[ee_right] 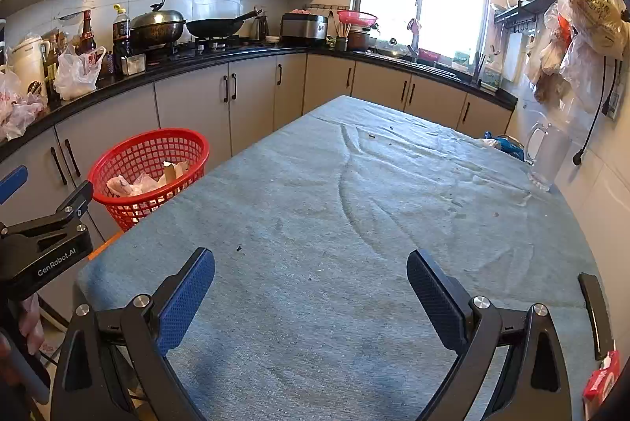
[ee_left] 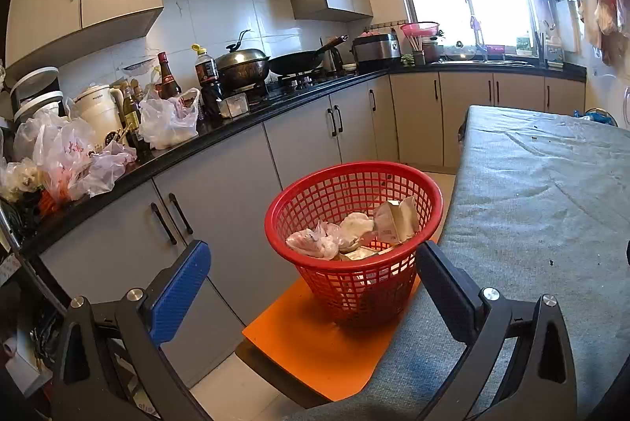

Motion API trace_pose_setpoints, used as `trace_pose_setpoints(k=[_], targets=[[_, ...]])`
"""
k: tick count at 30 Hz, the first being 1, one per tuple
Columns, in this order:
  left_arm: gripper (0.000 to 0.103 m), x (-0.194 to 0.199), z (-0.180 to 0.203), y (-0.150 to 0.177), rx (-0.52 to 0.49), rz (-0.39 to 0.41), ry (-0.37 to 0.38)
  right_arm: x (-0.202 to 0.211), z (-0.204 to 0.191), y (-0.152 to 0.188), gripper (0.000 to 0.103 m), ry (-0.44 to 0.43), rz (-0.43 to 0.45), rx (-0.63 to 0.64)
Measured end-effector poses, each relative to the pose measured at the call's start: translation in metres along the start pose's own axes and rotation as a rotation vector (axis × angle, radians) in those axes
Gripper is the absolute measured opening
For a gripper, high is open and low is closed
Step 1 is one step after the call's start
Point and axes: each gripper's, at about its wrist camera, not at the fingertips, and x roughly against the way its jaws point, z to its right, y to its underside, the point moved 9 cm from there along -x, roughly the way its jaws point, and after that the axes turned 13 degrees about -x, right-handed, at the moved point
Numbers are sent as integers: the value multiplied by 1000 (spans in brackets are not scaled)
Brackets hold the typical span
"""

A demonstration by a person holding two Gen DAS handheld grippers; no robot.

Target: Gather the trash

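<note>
Left gripper (ee_left: 313,285) is spread wide with nothing in it, hanging in front of the red basket (ee_left: 427,185) on the orange stool (ee_left: 315,346). The trash (ee_left: 352,230) sits crumpled inside; hard to say what each piece is. Right gripper (ee_right: 311,287) gapes empty over the grey tablecloth (ee_right: 393,208), just crumbs there. A red packet (ee_right: 600,379) is cut off bottom right.

Ahead of my left jaws I see a red plastic lattice basket (ee_left: 353,220) on an orange board (ee_left: 315,346); grey-blue cloth covers the surface (ee_right: 354,224) beyond my right jaws' blue dimpled pads (ee_right: 185,299).
</note>
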Motion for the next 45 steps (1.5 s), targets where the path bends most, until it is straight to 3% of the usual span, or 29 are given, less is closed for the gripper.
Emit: trace_pose_setpoints(k=[45], targets=[[103,0,-3,3,2,-4,2,2,-2,3,100,-2,-2,7]])
